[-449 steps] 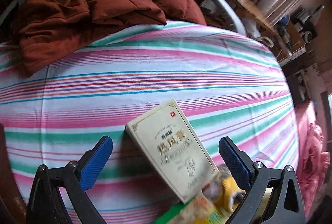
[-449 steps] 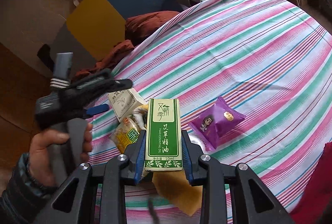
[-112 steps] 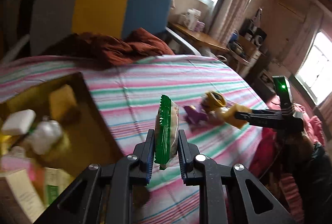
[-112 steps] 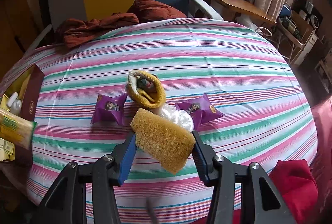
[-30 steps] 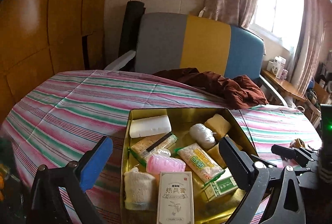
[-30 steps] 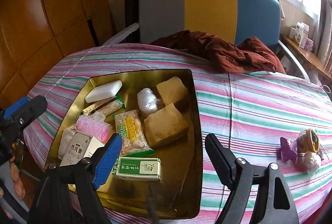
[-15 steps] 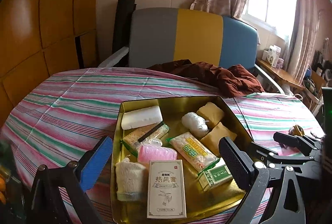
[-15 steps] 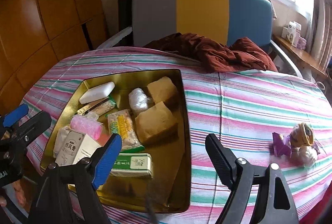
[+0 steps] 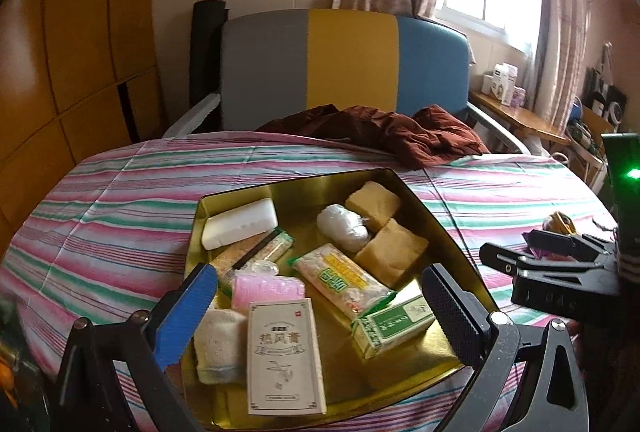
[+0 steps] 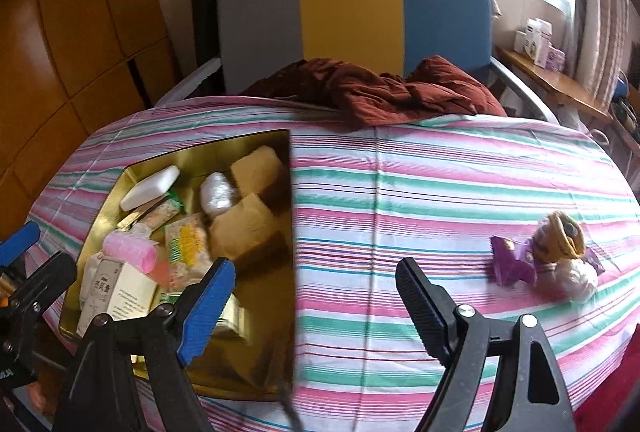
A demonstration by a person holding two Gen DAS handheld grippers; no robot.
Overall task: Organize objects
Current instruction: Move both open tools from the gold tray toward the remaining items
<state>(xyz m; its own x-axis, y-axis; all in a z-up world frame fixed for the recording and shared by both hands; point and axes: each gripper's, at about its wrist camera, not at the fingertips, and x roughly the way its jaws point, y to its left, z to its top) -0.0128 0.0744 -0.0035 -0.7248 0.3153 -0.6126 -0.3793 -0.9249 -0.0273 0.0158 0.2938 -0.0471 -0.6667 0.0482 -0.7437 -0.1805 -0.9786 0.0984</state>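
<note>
1. The gold tray (image 9: 436, 228) sits on the striped tablecloth (image 10: 420, 184) toward the table's left side, and holds most of the objects.
2. Inside it, at the far end, lie a white soap bar (image 9: 240, 222), a clear plastic-wrapped bundle (image 9: 344, 226) and two yellow sponges (image 9: 390, 244), one behind the other along the right wall.
3. In the middle are a snack packet with green edging (image 9: 340, 278), a pink item (image 9: 266, 286) and a long narrow packet (image 9: 256, 252) under the soap.
4. At the near end are a cream box with Chinese lettering (image 9: 284, 352), a green-and-white box (image 9: 394, 322) tilted against the right wall, and a white cloth roll (image 9: 218, 344) at the left.
5. Still out on the cloth, well apart from the tray on the right side, is a small cluster: purple packets (image 10: 510, 264), a yellow-brown wrapped item (image 10: 564, 232) and a whitish bundle (image 10: 576, 280), all touching.
6. The left gripper (image 9: 320, 320) hangs over the tray's near end with its jaws wide apart and nothing between them.
7. The right gripper (image 10: 312, 300) hangs over the tray's right edge and the bare cloth, jaws likewise spread and holding nothing.
8. Beyond the table, a dark red garment (image 10: 372, 92) is heaped on its far edge in front of a grey, yellow and blue chair (image 10: 352, 12).
</note>
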